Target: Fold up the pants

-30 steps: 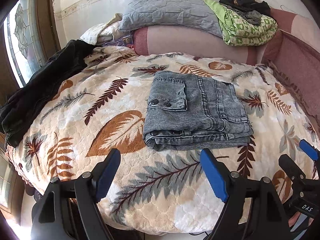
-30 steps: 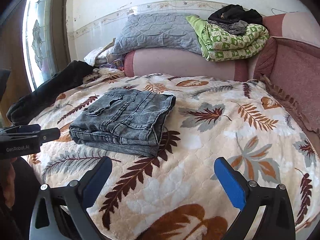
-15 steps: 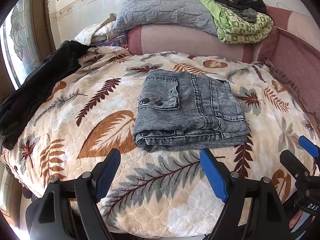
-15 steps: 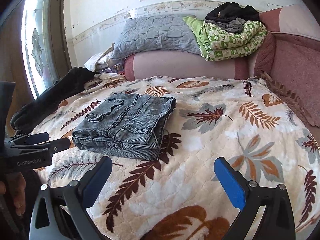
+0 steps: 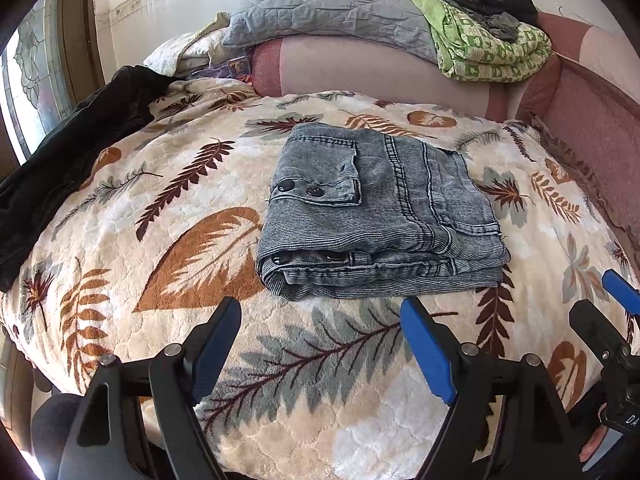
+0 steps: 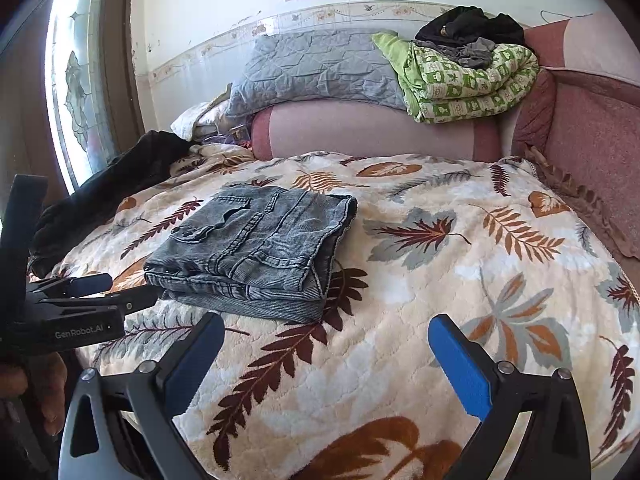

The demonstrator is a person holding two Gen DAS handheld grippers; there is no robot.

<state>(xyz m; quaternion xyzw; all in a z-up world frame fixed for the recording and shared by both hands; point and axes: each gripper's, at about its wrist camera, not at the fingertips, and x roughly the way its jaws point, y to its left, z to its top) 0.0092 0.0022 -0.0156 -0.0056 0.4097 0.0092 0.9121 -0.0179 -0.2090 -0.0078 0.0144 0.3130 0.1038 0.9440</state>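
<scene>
The grey denim pants (image 5: 376,212) lie folded into a compact stack on the leaf-patterned blanket (image 5: 168,248). They also show in the right wrist view (image 6: 256,248), left of centre. My left gripper (image 5: 320,344) is open and empty, just short of the stack's near edge. It also shows in the right wrist view (image 6: 116,292), at the left beside the stack. My right gripper (image 6: 324,356) is open and empty over the blanket, to the right of the pants. Its fingers (image 5: 620,296) show at the right edge of the left wrist view.
A dark garment (image 5: 72,152) lies along the blanket's left edge. A grey quilted pillow (image 5: 332,8) and a green patterned quilt (image 5: 492,52) with dark clothes on top rest on the pink backrest (image 5: 360,72). A pink padded side (image 6: 592,168) runs along the right.
Both grippers have shifted slightly nearer the bed, so the folded pants sit a little lower and closer in view. The pants have not moved.
</scene>
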